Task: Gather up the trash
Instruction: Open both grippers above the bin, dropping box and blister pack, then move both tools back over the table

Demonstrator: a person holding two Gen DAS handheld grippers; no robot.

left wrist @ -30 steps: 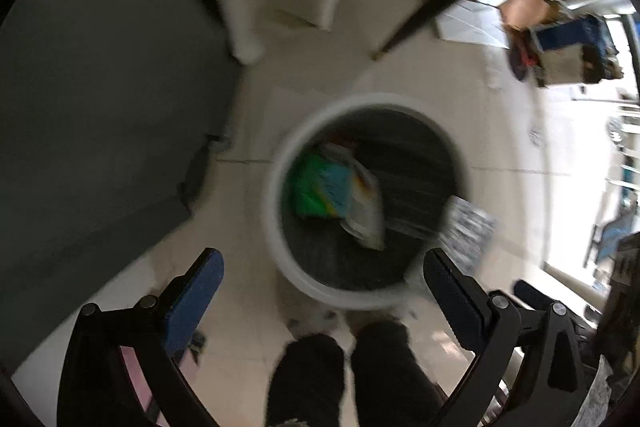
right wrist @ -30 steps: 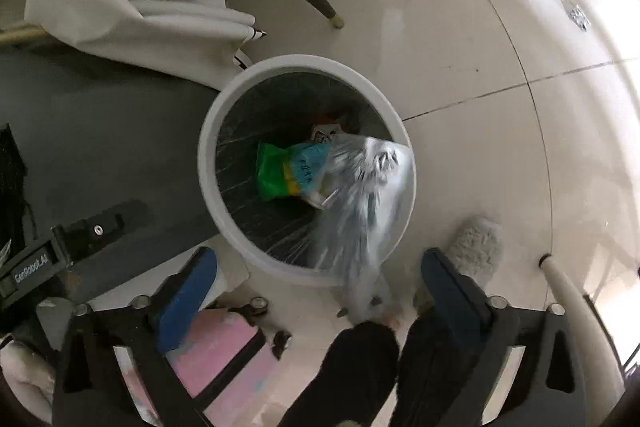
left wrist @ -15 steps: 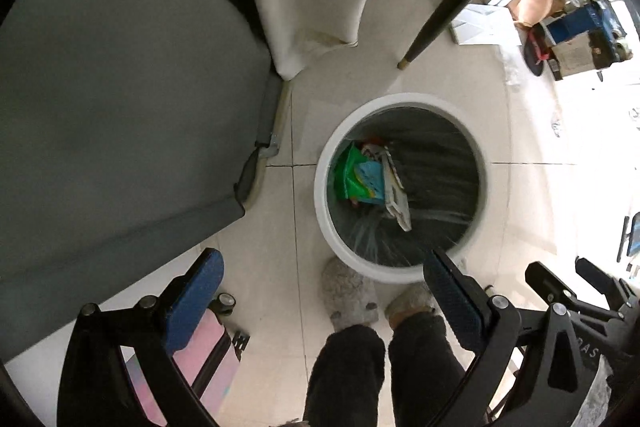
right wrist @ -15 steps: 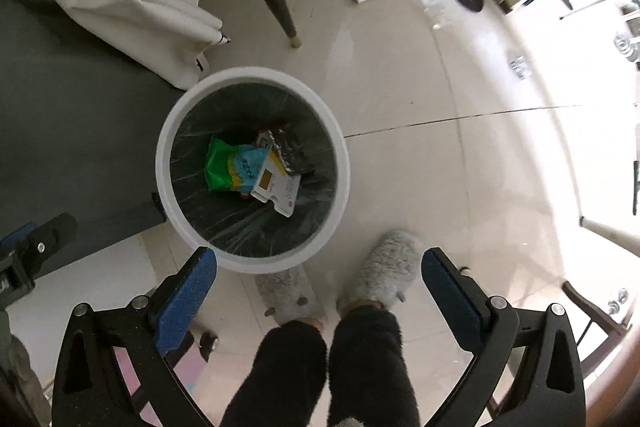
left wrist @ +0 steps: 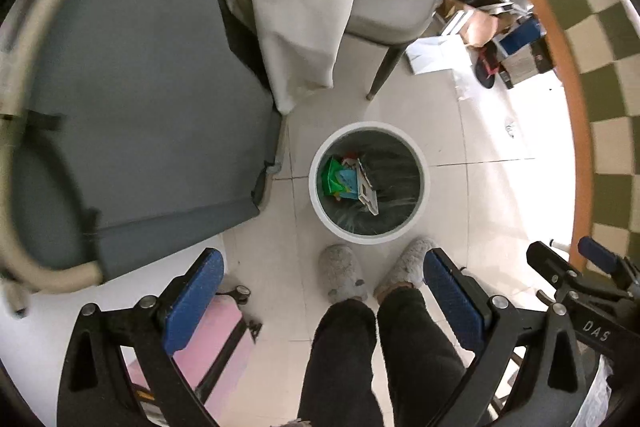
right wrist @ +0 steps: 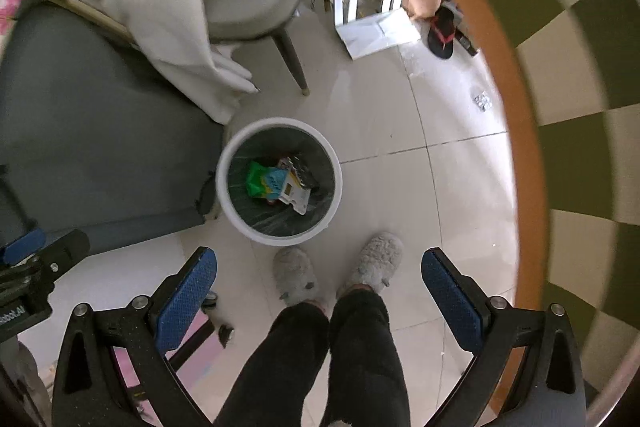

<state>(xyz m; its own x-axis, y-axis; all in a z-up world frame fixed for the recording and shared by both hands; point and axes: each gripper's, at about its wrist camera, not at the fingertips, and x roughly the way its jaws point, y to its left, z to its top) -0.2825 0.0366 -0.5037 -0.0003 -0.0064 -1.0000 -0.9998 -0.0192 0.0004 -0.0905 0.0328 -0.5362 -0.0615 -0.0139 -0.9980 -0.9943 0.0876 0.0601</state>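
Jaws of the left gripper (left wrist: pixel 318 297) and right gripper (right wrist: pixel 319 293) stand wide apart and empty above the round white bin (right wrist: pixel 241 211) — colourful crumpled wrappers (right wrist: pixel 276 185) lie inside — so the drop looks done, and the next move calls for finding further trash.

Both grippers raised away from the bin

The white bin (left wrist: pixel 369 182) (right wrist: pixel 279 183) now looks smaller and farther below both cameras than a second ago. The silver wrapper (right wrist: pixel 301 171), then falling at the rim's 4 o'clock, now lies inside. A checkered table (right wrist: pixel 568 75) has appeared at 3 o'clock.
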